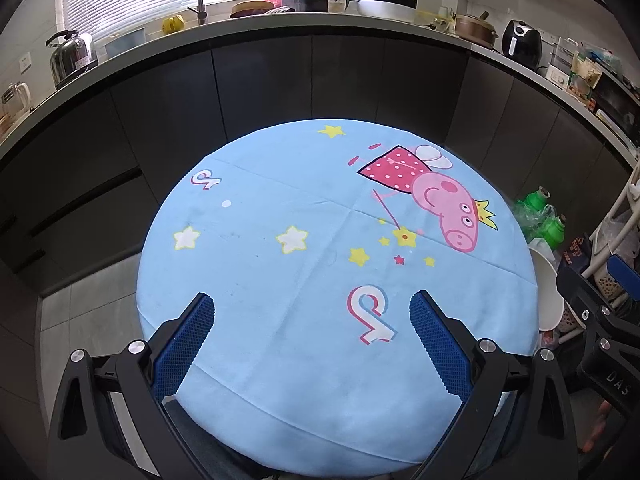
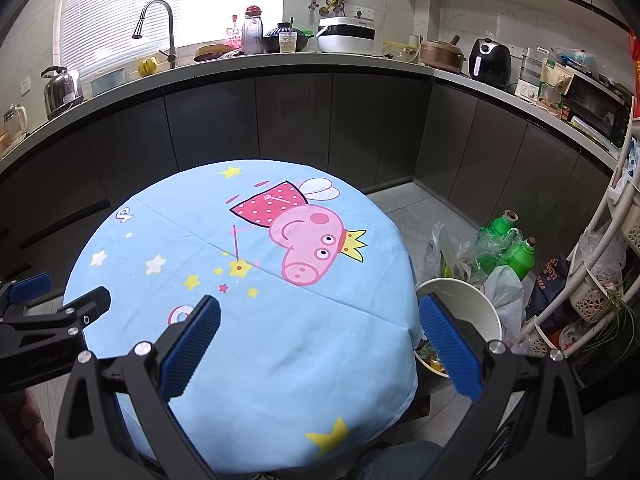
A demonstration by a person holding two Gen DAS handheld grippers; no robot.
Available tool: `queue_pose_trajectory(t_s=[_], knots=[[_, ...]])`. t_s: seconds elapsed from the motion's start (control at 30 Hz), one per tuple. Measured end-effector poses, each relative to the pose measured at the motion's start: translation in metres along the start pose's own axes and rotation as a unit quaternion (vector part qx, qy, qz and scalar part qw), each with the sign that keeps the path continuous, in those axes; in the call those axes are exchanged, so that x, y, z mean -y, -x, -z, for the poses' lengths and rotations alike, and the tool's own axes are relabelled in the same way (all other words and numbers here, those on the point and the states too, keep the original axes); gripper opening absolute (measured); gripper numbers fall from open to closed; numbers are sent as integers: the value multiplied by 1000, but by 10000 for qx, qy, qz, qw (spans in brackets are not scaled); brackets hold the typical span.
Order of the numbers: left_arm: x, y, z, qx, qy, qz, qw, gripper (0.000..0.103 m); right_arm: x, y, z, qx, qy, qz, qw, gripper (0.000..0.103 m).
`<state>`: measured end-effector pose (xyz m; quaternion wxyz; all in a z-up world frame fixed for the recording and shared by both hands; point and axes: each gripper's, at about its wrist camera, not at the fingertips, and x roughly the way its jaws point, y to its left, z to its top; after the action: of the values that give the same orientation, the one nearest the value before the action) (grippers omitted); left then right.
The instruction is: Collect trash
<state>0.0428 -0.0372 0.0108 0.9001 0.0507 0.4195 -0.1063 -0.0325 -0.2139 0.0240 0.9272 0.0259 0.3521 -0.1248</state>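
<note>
Left tongs (image 1: 312,306) spread wide, blue-padded fingers (image 1: 188,344) apart, nothing between them, hovering over the near half of the round surface (image 1: 256,352). Right tongs (image 2: 320,308) likewise gaping and empty, poised above the near right edge of the same surface, right-hand finger (image 2: 450,346) overlapping the white paper bucket (image 2: 476,304) in view. Covered by a light-blue cartoon-pig tablecloth (image 2: 280,344) with stars, creased in straight fold lines, lying flat and bare of objects. Trash down on the floor (image 2: 416,204) to the right of the surface: white paper bucket standing just beside the cloth's edge, scraps visible inside at its lower rim; behind it crumpled clear plastic bags (image 2: 472,252) and two green bottles (image 2: 512,248), upright or slightly leaning, partly wrapped in the plastic. White wire rack (image 2: 592,272) with baskets farther right. Beyond, dark cabinets under a long kitchen counter (image 2: 304,60) carrying a kettle (image 2: 62,86), faucet (image 2: 158,26), white cooker (image 2: 346,34) and black air fryer (image 2: 490,62).
</note>
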Motion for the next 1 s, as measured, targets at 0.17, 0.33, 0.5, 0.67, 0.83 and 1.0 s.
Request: queue_pose_trajectory(t_s=[0.17, 0.33, 0.5, 0.67, 0.83, 1.0], knots=[[0, 0, 1, -7, -15, -6, 10000, 95, 0, -1, 0, -3, 2, -8, 10000, 100], [0, 0, 1, -3, -4, -11, 10000, 95, -1, -1, -1, 14, -2, 7, 10000, 100], [-1, 0, 1, 6, -7, -38, 10000, 95, -1, -1, -2, 26, 0, 9, 10000, 100], [-1, 0, 1, 7, -9, -34, 10000, 95, -1, -1, -2, 29, -1, 13, 10000, 100], [-1, 0, 1, 3, -17, -35, 10000, 95, -1, -1, -2, 27, 2, 8, 10000, 100], [-1, 2, 2, 6, -26, -42, 10000, 95, -1, -1, -2, 27, 3, 11, 10000, 100]])
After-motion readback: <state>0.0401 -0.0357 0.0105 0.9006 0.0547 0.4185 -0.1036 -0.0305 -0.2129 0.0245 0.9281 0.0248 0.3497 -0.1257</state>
